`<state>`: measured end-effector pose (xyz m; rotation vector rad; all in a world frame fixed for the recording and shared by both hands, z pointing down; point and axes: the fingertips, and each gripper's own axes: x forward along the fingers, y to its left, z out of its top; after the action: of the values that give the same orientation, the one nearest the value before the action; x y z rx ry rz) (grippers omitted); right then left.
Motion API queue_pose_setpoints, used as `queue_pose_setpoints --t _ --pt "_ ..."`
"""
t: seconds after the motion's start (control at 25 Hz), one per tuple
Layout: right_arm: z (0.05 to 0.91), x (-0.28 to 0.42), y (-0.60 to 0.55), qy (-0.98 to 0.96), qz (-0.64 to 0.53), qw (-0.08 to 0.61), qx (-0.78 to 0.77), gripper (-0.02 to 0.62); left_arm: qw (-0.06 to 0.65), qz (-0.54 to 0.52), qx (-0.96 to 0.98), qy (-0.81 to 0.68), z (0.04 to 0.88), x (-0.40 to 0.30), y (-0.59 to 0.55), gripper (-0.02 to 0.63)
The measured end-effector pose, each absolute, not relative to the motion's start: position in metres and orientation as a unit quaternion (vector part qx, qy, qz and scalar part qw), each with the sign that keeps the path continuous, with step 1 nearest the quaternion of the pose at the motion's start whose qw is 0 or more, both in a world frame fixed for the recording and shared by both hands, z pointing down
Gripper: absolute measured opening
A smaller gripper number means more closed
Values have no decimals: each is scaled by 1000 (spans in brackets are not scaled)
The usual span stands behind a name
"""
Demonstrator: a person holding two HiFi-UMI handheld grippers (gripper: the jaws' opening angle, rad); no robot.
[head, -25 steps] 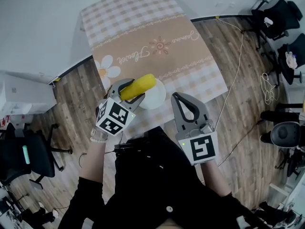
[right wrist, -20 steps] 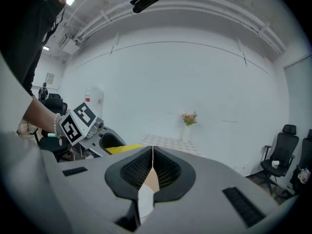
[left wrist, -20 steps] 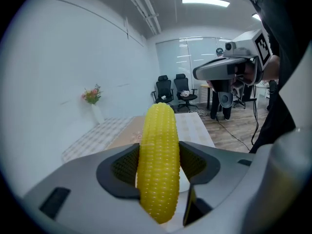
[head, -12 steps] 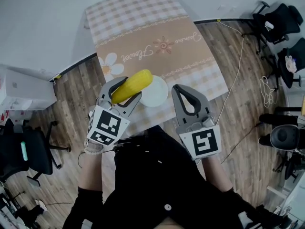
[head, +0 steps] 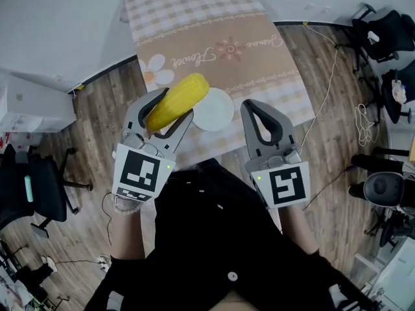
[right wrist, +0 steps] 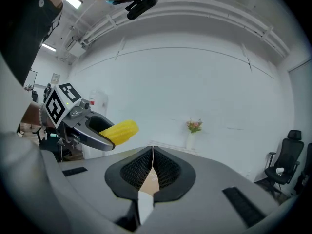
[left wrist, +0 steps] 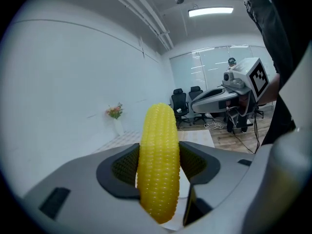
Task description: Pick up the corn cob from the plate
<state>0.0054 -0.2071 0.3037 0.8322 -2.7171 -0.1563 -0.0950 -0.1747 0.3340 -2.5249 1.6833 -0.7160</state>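
You are looking down at a cloth-covered table (head: 194,8), checked in beige with a daisy print (head: 155,71), which is standing on a wood-plank floor (head: 84,154) against a white wall. A pale cable (head: 331,70) is trailing across the boards on your right toward black office chairs (head: 388,26), while another dark chair (head: 32,193) and a white box (head: 32,109) are sitting on your left. In the gripper views a small vase of flowers (right wrist: 194,130) is standing by the wall, and a ceiling light strip (left wrist: 210,11) is glowing overhead.
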Motion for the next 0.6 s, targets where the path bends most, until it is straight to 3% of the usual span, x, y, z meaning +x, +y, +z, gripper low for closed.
queue_pose_setpoints --t 0.6 --pt "300 -2 -201 -946 -74 145 281 41 18 -215 -806 552 317 -90 -166 256"
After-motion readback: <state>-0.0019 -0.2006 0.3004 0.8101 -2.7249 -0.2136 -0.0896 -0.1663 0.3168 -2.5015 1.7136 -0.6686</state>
